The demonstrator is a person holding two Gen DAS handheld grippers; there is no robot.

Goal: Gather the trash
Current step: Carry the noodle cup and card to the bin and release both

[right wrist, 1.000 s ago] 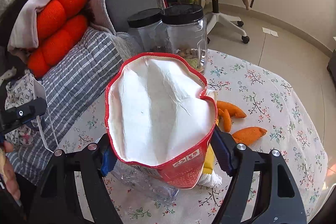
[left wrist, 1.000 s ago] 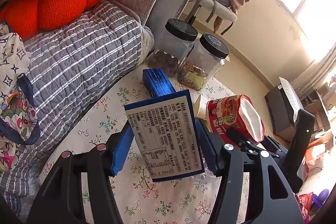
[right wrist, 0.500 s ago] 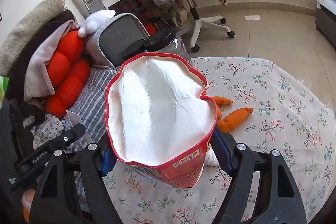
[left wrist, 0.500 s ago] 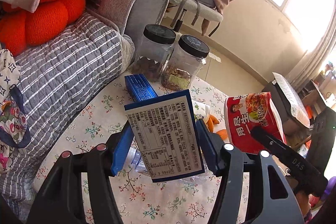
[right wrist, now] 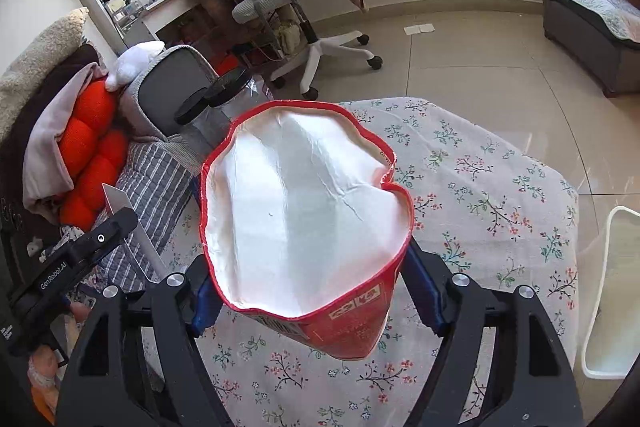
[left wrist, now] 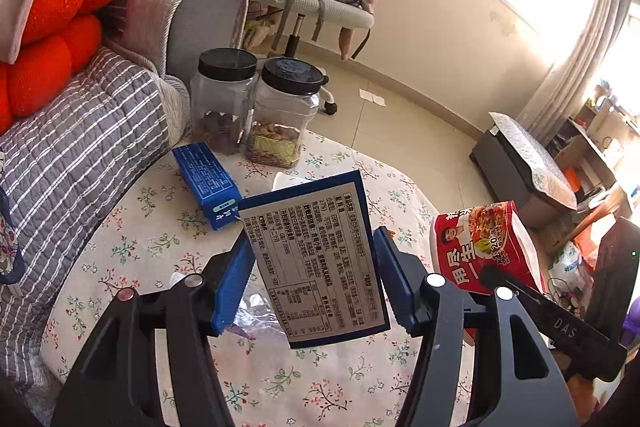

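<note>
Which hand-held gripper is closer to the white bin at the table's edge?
Right. The right hand-held gripper, clamping the red bag, has the white bin just off its right side. The left hand-held gripper, holding the blue card, is farther over by the sofa.

Two jars (left wrist: 256, 107) stand at the surface's (left wrist: 160, 239) far edge, a box (left wrist: 206, 183) lying just before them, a sofa (left wrist: 80, 147) to the left.
</note>
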